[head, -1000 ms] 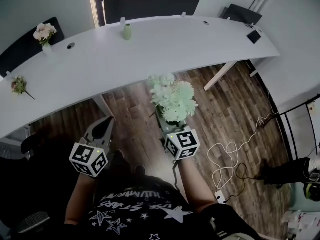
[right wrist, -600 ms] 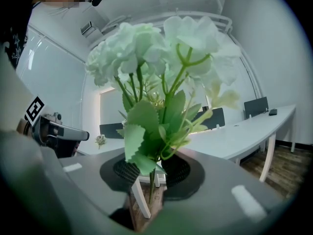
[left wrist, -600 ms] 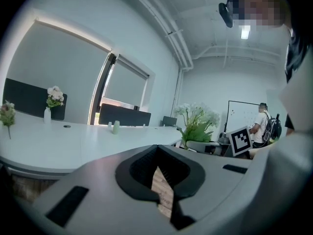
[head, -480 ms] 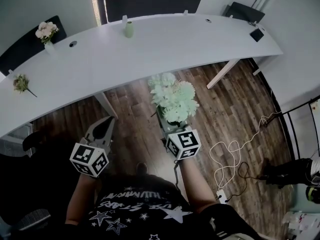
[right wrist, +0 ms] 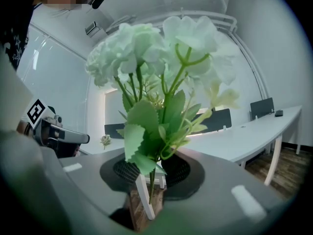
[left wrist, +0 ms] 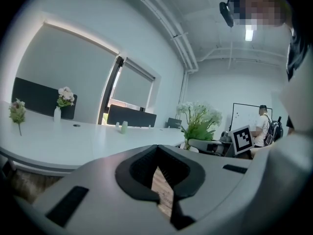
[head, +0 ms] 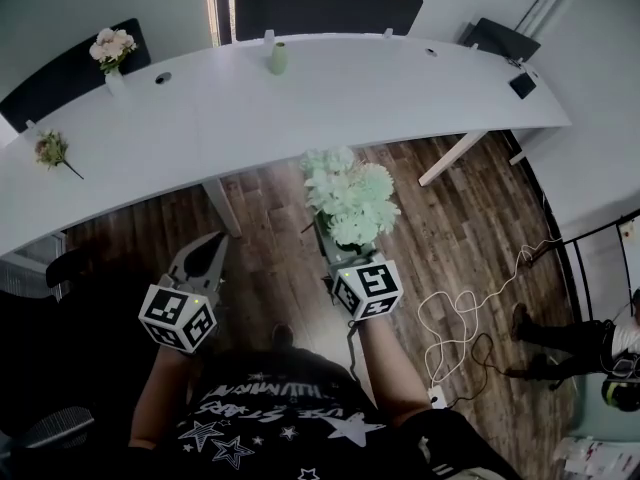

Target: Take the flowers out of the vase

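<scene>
My right gripper (head: 337, 256) is shut on the stems of a bunch of pale green-white flowers (head: 348, 198). It holds them upright over the wooden floor, short of the desk. In the right gripper view the stems (right wrist: 150, 180) stand between the jaws and the blooms (right wrist: 161, 48) fill the picture. My left gripper (head: 203, 258) hangs level to the left, shut with nothing in it. Its pads (left wrist: 139, 173) meet at the tips. A small green vase (head: 277, 60) stands empty at the desk's far edge.
The long curved white desk (head: 330, 103) crosses ahead. It bears a white vase of pink flowers (head: 113, 50), a small loose bunch (head: 52, 150) and a dark device (head: 522, 85). Dark chairs stand behind it. A white cable (head: 455, 318) lies on the floor and a person (head: 600, 343) stands far right.
The desk and its vases have shifted right and slightly up in the head view. Both grippers keep their places in the picture, the flowers still in the right one.
</scene>
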{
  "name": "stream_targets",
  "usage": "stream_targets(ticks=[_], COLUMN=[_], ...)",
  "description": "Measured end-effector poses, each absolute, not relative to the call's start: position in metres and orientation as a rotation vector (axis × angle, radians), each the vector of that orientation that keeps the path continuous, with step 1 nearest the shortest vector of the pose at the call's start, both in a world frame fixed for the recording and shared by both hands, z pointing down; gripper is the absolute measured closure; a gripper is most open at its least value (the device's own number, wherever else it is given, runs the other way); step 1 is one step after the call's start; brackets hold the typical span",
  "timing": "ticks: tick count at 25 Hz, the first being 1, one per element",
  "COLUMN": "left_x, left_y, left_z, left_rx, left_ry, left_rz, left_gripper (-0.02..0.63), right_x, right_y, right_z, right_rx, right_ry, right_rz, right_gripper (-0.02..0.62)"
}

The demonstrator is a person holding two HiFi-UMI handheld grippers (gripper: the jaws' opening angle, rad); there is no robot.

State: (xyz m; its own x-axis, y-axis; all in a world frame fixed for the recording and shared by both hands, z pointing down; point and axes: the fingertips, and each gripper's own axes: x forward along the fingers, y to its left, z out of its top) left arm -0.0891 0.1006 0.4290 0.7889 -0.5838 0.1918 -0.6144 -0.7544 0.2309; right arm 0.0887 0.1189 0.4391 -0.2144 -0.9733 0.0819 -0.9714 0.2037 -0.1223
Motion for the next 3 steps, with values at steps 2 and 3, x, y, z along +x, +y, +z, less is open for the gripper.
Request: stream_targets(ticks=[2,3], left_x=[-0.0993,-0.1041], left_y=[0.0989,0.0982], left_z=[0.4294,0.4296], left_rx=[2.701,2.702], left_ry=[-0.933,-0.937], left_rz=[0.143,0.136], left_gripper=[0.600,0.600], right_x=[0.0787,0.0739], right_y=[0.1181,0.1178], right_z=[0.4395,0.4399], right_rx=[-1.953,-1.950], right_ry=[2.425,2.425], right_rz=[-0.223,-0.219], right_gripper=[0.491,0.491])
